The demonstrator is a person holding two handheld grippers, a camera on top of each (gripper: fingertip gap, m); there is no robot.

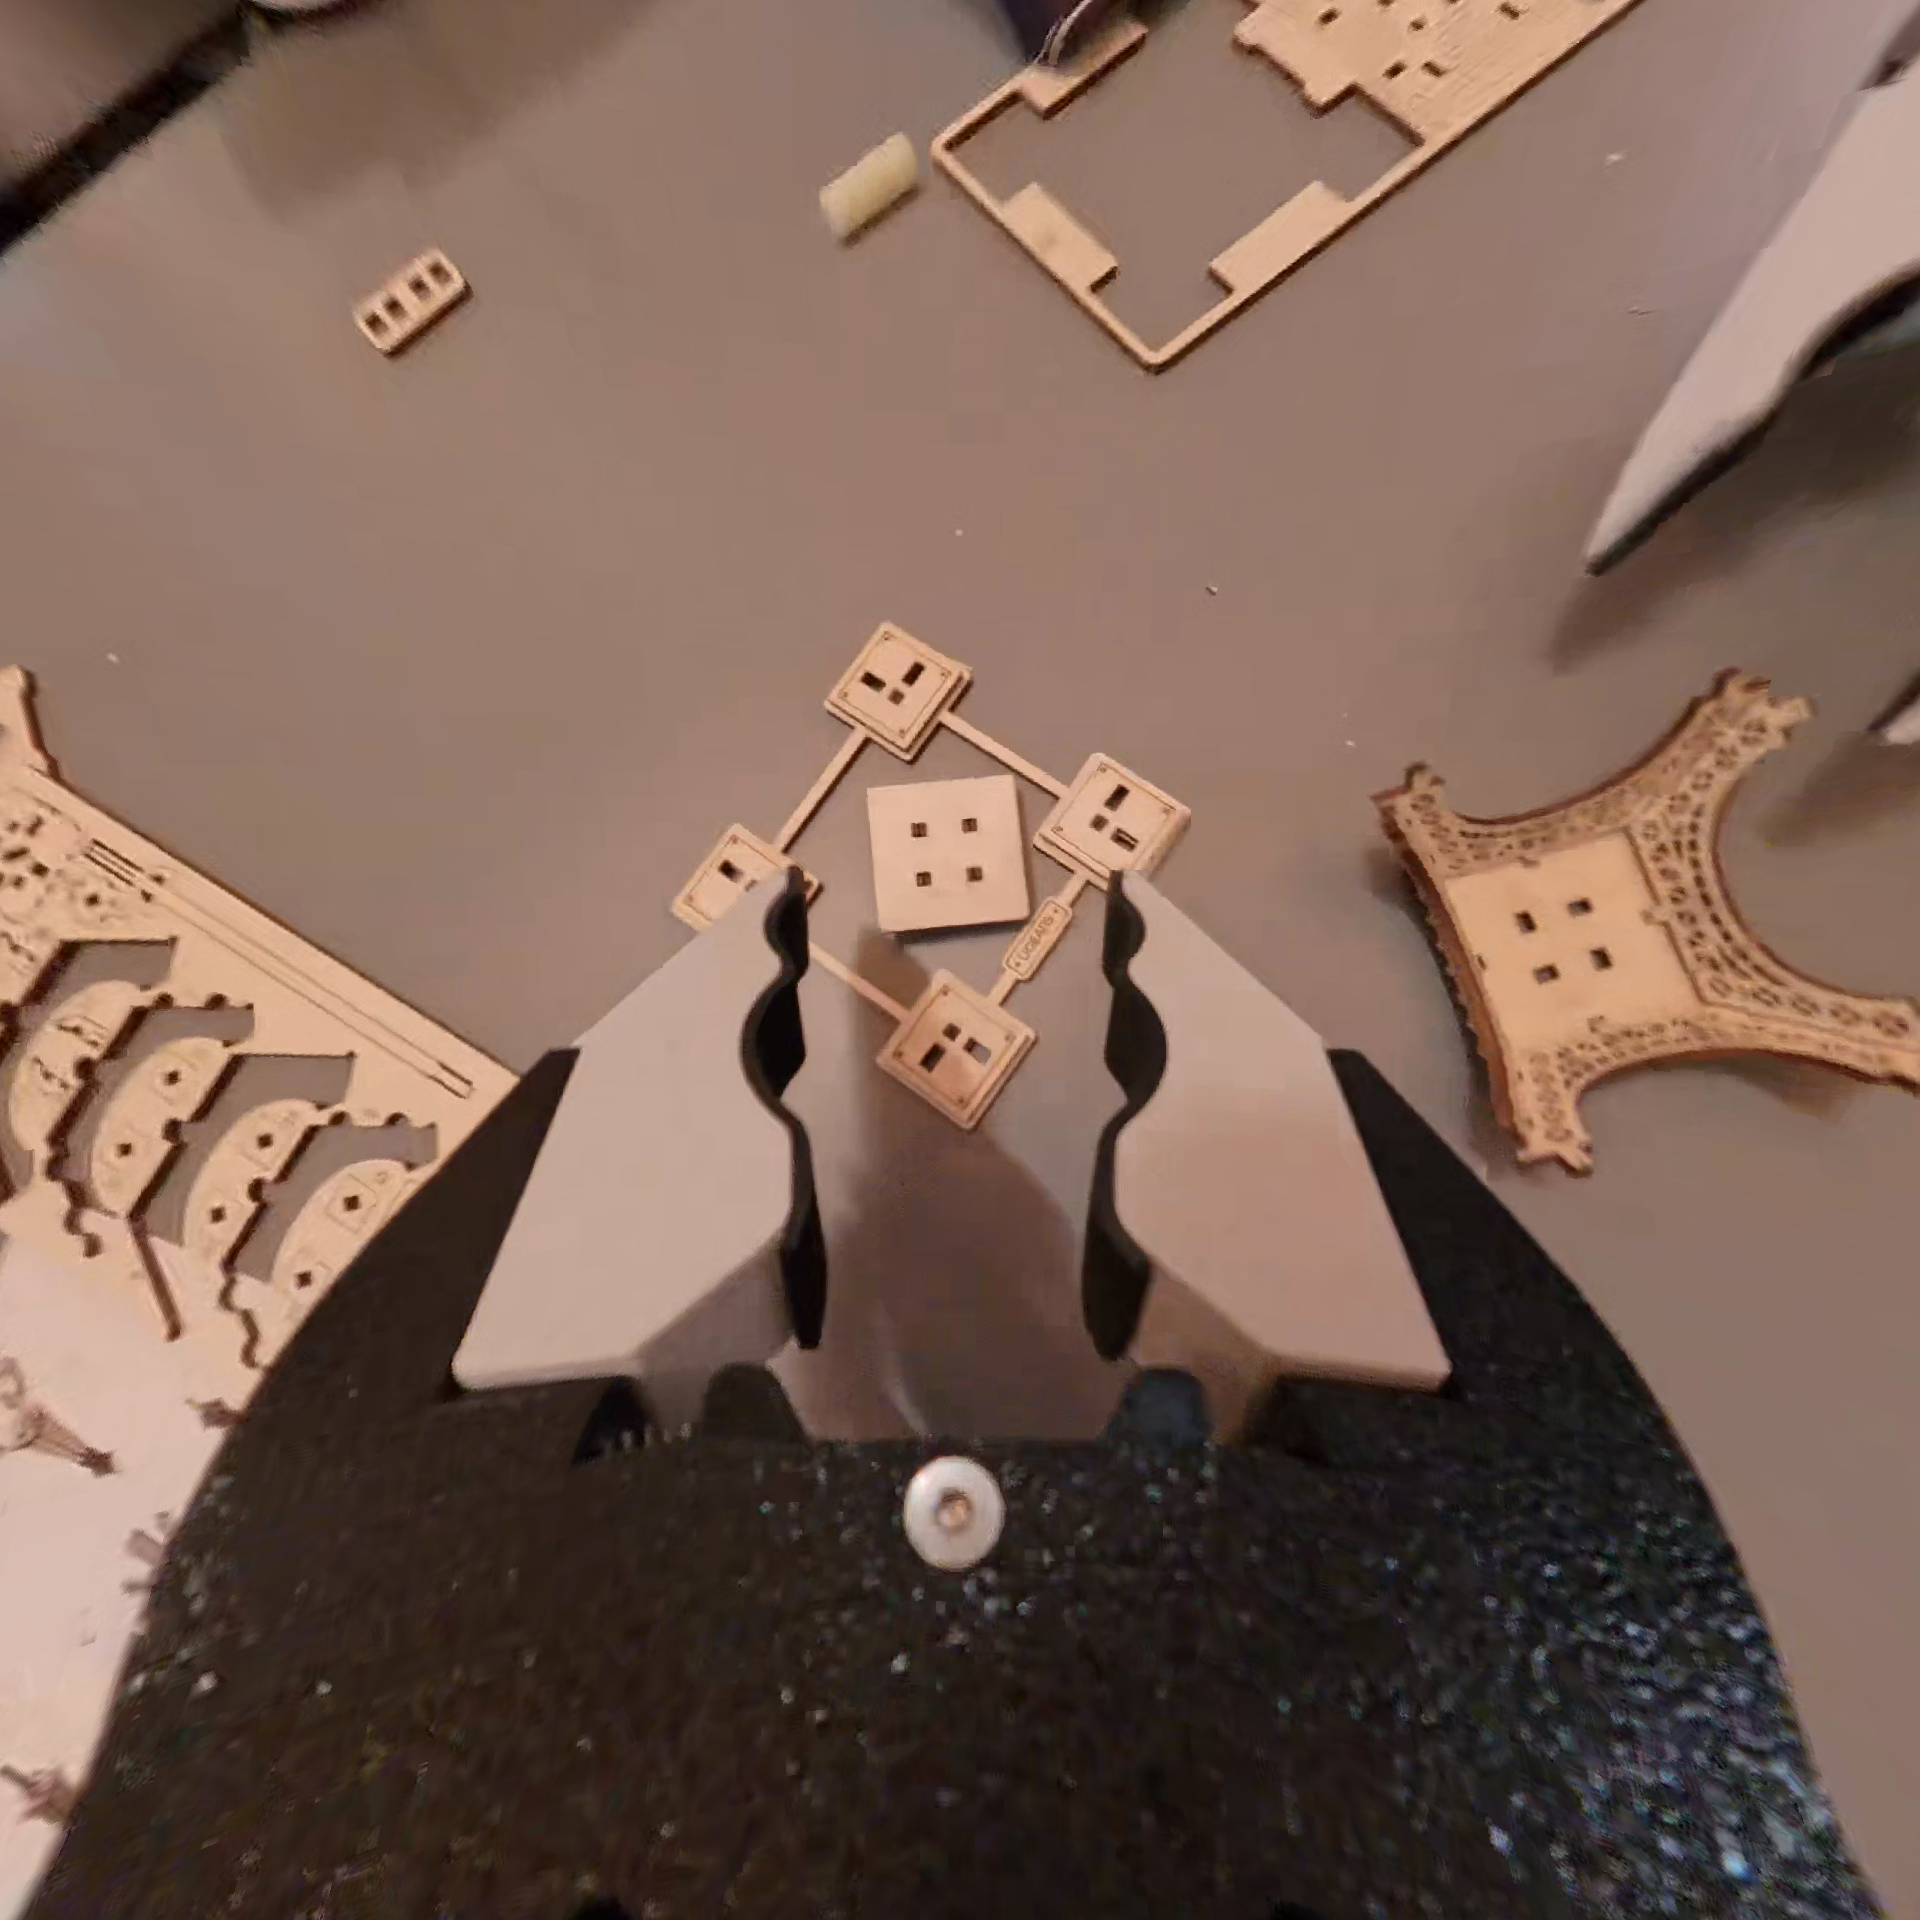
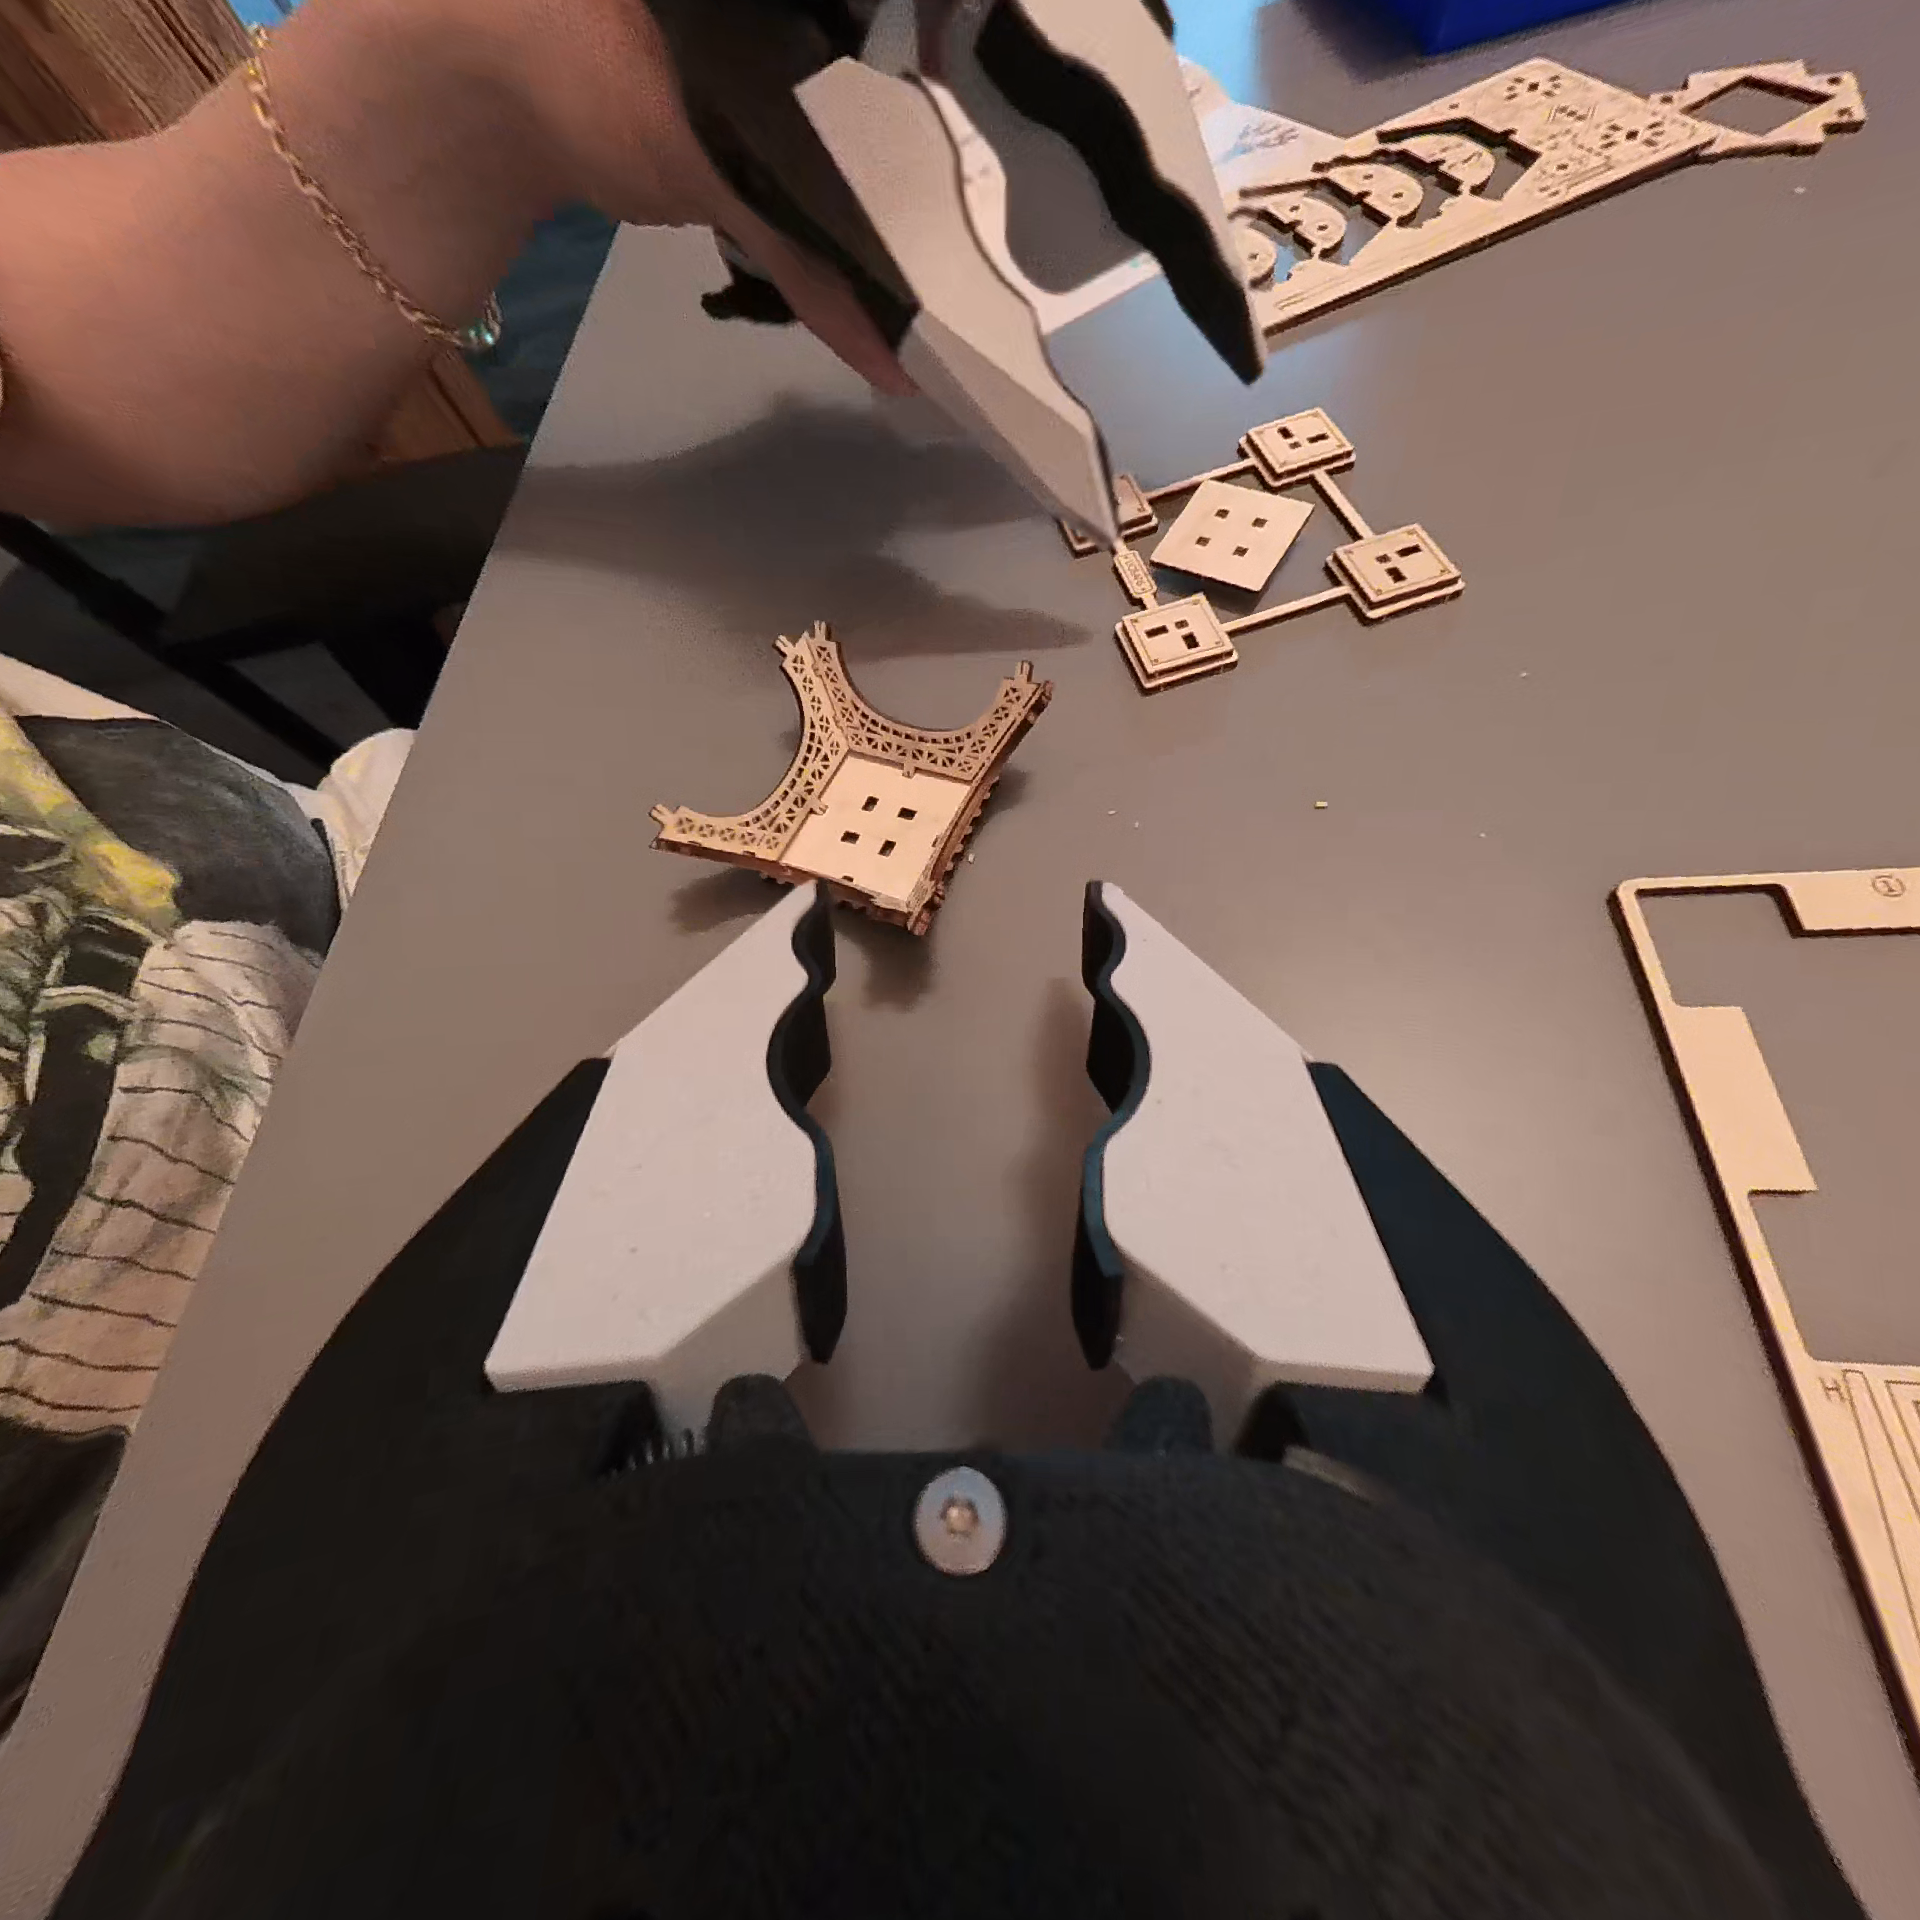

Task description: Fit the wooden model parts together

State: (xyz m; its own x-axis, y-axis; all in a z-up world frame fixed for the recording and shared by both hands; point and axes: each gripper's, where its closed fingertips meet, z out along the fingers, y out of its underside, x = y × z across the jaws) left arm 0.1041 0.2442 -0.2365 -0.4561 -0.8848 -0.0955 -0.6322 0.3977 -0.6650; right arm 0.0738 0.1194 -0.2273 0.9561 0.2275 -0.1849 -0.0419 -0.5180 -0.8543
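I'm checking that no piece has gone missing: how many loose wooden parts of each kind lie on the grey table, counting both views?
Punched-out sheets: 2
Four-pad square frame: 1
Plain square plate with four holes: 1
Lattice tower base: 1
Small four-hole strip: 1
Total: 6

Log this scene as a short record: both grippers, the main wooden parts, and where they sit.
left gripper: open, over the base frame
right gripper: open, empty, near the lattice piece
base frame: flat on table
square plate: loose inside base frame
lattice piece: on table, apart from frame
part sheets: table edges
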